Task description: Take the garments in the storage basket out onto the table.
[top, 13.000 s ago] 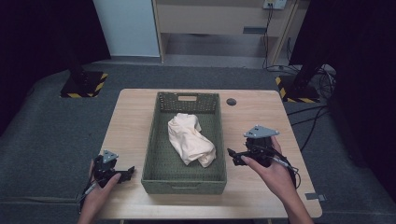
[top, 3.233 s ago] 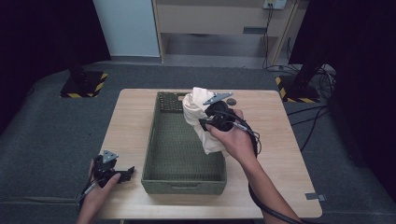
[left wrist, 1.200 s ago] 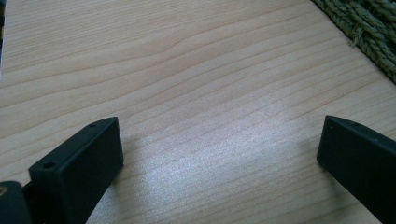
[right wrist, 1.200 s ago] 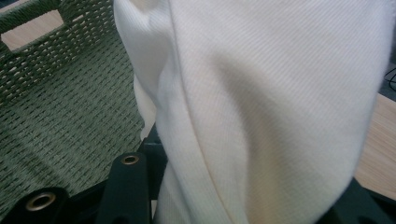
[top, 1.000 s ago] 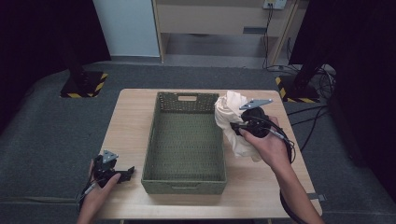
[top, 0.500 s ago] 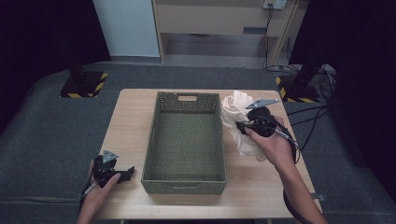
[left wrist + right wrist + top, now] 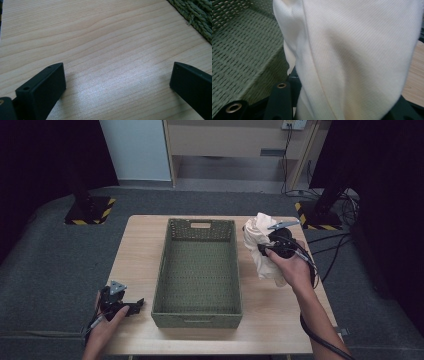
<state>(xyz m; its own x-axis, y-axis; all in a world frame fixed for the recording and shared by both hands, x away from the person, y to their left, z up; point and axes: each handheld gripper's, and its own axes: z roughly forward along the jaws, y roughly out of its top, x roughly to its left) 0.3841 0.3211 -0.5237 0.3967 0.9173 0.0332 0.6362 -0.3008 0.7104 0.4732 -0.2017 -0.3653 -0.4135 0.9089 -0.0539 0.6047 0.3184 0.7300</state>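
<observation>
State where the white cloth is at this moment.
In the high view the white cloth hangs from the right gripper, over the table just right of the green basket, near its far right corner.

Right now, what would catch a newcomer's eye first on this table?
A bunched white cloth hangs clamped in the right gripper, just right of the basket. The long green woven basket sits empty mid-table. At the near left corner, the left gripper rests on the wooden table, its jaws wide apart.
</observation>
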